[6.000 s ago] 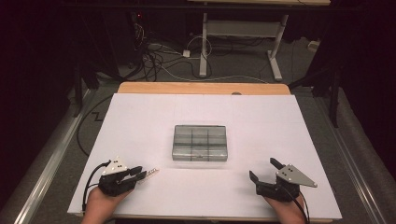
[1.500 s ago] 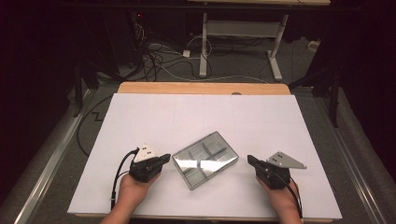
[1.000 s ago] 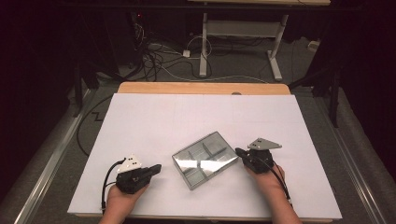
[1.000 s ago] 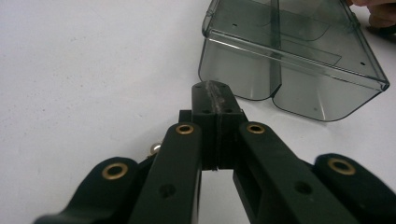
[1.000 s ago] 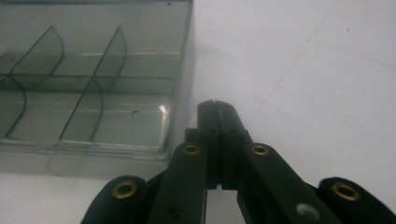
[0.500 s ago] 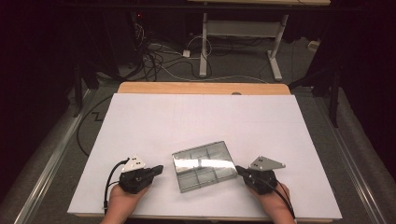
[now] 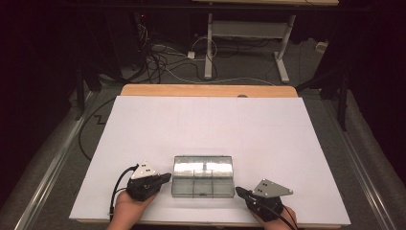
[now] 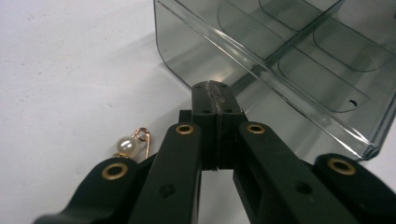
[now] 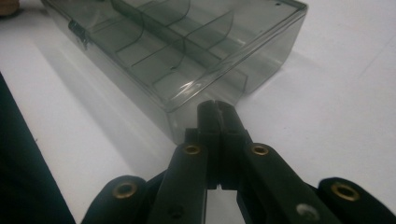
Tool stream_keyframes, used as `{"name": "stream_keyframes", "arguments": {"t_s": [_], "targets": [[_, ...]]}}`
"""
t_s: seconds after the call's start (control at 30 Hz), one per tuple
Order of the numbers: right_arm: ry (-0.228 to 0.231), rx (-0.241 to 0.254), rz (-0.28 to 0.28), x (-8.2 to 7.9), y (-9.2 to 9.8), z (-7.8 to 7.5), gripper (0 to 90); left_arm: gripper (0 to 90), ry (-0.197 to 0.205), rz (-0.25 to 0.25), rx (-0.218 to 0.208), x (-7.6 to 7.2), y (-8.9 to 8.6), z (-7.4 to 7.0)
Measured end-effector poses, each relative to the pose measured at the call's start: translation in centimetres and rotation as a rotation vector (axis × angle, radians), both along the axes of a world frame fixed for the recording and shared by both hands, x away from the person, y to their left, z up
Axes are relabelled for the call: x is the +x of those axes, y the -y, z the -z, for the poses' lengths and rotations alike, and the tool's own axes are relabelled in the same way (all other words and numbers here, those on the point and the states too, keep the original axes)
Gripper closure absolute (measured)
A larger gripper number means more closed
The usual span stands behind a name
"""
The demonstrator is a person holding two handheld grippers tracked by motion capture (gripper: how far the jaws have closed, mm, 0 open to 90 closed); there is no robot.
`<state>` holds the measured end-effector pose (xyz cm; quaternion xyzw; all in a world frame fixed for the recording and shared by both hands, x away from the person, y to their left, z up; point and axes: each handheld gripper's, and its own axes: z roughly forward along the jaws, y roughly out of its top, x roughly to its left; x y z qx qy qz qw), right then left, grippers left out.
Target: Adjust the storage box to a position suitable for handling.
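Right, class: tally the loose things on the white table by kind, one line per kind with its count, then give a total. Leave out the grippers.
Clear box: 1
Pearl pin: 1
Total: 2

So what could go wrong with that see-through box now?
1. The box lies close to the table's near edge; another nudge toward the person might tip it off.
2. Both tongs are shut, the left tongs and the right tongs only near or against its smooth walls, so it may slide or twist.
3. A pearl pin lies beside the left tongs and could get knocked away.
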<state>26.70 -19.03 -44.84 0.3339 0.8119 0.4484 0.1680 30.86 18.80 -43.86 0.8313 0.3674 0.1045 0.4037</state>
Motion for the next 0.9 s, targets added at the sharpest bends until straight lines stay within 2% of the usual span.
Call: {"name": "stream_keyframes", "arguments": {"t_s": [0.2, 0.23, 0.47, 0.57, 0.9], "targets": [[0.008, 0.047, 0.03, 0.1, 1.2, -0.4, 90.0, 87.7, -0.002, 0.003, -0.002, -0.1, 0.3, 0.1], [0.01, 0.053, 0.032, 0.1, 1.3, -0.5, 90.0, 87.7, 0.0, 0.013, 0.008, -0.1, 0.5, 0.1], [0.009, 0.065, 0.044, 0.3, 2.0, -0.5, 90.0, 87.7, -0.003, 0.017, 0.001, 0.1, 0.4, 0.1], [0.019, 0.063, 0.038, 0.4, 2.0, -0.7, 90.0, 87.7, 0.002, 0.023, 0.005, 0.1, 0.5, 0.1], [0.078, 0.122, -0.012, 0.1, 0.4, -3.1, 90.0, 87.7, 0.011, 0.024, 0.009, 0.2, 0.7, 0.1]]}}
